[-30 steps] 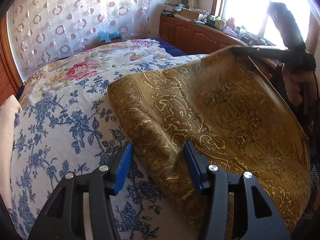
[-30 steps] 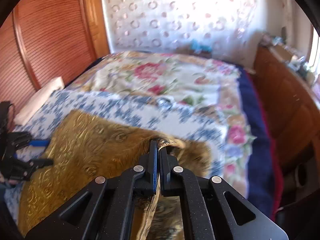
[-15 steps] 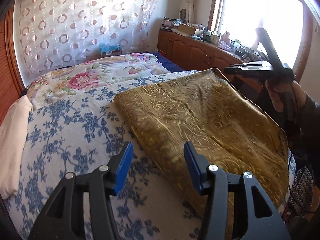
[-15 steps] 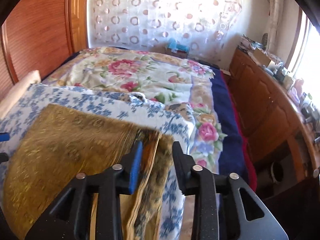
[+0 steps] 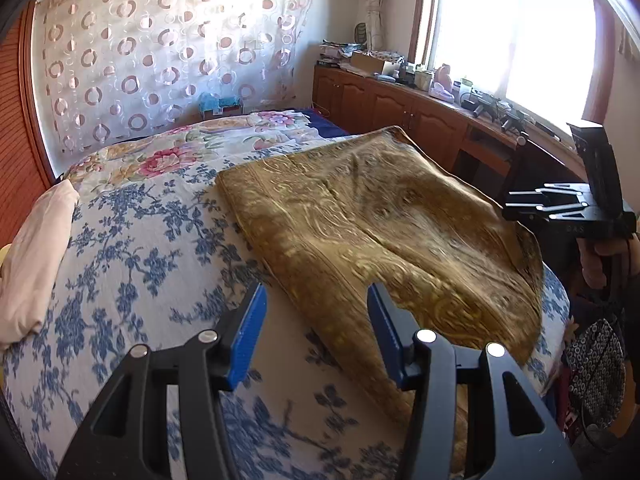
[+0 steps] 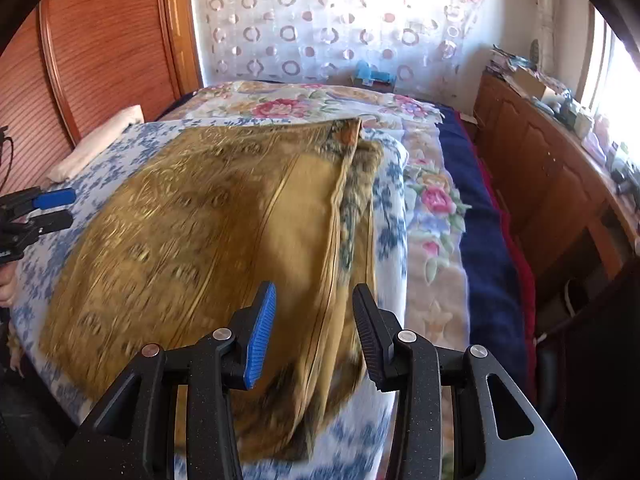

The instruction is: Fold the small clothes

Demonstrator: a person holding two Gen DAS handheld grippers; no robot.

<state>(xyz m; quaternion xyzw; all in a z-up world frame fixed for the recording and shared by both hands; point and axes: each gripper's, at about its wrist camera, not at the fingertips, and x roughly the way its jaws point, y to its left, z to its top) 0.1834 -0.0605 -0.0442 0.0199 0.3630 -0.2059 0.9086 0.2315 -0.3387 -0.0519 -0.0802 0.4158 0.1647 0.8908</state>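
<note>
You're hovering both grippers, left (image 5: pixel 316 334) and right (image 6: pixel 314 334), jaws apart, gripping nothing, over the cloth (image 6: pixel 208 232) lying folded mid-frame, probably lining up the next fold.

A blue-flowered white bedspread (image 5: pixel 132 264) covers the near end of the bed, with a pink-rose quilt (image 5: pixel 180 156) beyond it toward the curtain (image 5: pixel 160 52). A pale folded cloth (image 5: pixel 36 256) lies along the bed's left edge. A cluttered wooden cabinet (image 5: pixel 400 108) stands under the window (image 5: pixel 516 36).
</note>
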